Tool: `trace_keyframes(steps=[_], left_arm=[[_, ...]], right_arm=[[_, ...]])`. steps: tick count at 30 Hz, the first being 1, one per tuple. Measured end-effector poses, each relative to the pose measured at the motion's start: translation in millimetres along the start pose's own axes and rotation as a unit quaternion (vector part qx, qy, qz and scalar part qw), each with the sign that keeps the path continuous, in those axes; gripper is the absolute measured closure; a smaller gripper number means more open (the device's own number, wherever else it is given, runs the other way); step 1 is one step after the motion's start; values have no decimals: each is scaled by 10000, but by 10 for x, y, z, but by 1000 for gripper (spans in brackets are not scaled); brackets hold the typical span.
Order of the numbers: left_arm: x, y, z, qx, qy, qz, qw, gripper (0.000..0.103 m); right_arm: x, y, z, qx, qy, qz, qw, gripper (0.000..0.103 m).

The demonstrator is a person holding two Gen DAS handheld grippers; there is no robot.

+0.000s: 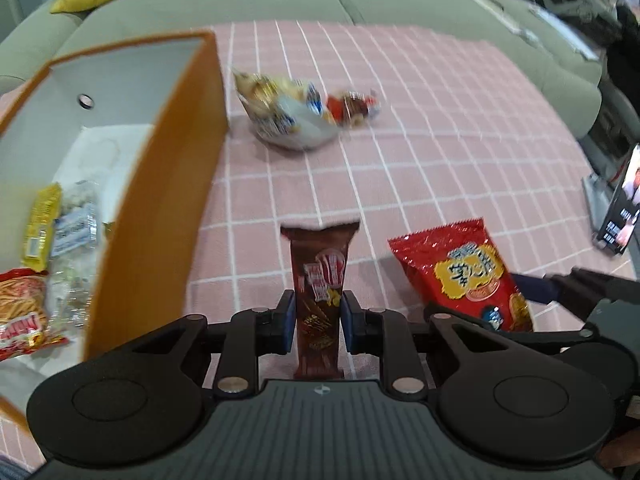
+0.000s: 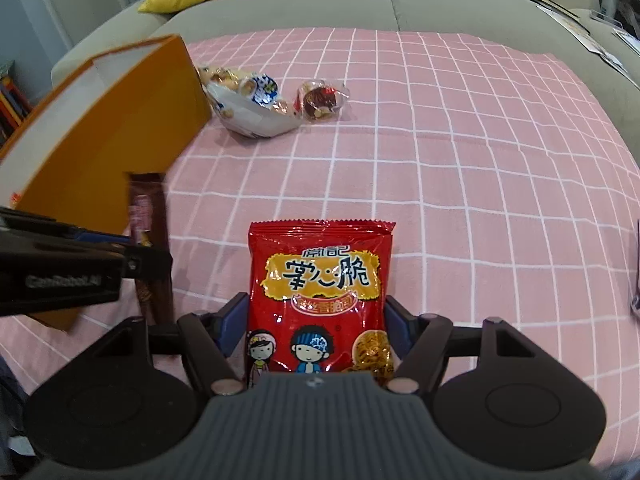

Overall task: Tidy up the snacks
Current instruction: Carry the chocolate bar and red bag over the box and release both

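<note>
The left gripper (image 1: 318, 318) points steeply downward, its blue pads (image 1: 287, 320) pressed against both sides of a slim brown snack bar (image 1: 318, 280) that stands upright between them. The right gripper (image 2: 316, 320), just beside it and tilted down the same way, has its jaws set wider, pinching a red snack packet (image 2: 320, 288) by its two edges.

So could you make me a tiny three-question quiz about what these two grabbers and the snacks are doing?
1. True or false: the left gripper is shut on the brown snack bar.
2. What does the right gripper hold? A) red noodle-snack packet B) yellow cushion C) phone
3. What colour is the outside of the box that already has snacks inside?

Key: 1 true; 2 A; 3 orange.
</note>
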State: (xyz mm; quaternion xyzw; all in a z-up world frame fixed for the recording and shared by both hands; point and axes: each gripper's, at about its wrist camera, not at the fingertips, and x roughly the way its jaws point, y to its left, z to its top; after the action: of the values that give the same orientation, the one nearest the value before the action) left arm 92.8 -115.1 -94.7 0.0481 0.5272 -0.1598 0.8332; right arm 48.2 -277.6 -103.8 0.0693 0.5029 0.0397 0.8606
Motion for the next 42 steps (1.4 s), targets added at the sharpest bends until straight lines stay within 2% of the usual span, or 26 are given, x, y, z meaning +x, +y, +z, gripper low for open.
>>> trace_keyframes(steps=[11,17,20,23,24,26,29,34,42], left_arm=[[-700,276,-49,-300,-725,-132,9968,78],[-1002,592,-65,-519,-1044,-18,9932,78],[-1146,798,-63,-598,-1159,100,9914,77],[-1240,1041,-34,-824,-1127,-200,9900,78],[-1273,1098,-21,-845,-1125,-191,9899,78],[-1355,1158,0,-665,-1236,219,9899,78],[-1496,1356,38,-703,-1323,151,9886,78],[-1478,1594,144,-557,-1115,596,9904,78],[-1051,1810,232,-369,-371,769,9957,78]], right_arm=[[-523,458,193,-312,-547,367,9973,36],[-688,829,392,-753,-816,531,9924,36],[-729,1058,526,-1004,-953,635,9883,36],[-769,1311,648,-1316,-1101,754,9823,36],[-767,1399,685,-1425,-1134,795,9801,36],[-787,1579,727,-1626,-1186,853,9758,36],[-766,1816,810,-1924,-1264,969,9683,36],[-643,2197,916,-2489,-1261,1027,9548,36],[-134,2621,1102,-3641,-1074,787,9218,36]])
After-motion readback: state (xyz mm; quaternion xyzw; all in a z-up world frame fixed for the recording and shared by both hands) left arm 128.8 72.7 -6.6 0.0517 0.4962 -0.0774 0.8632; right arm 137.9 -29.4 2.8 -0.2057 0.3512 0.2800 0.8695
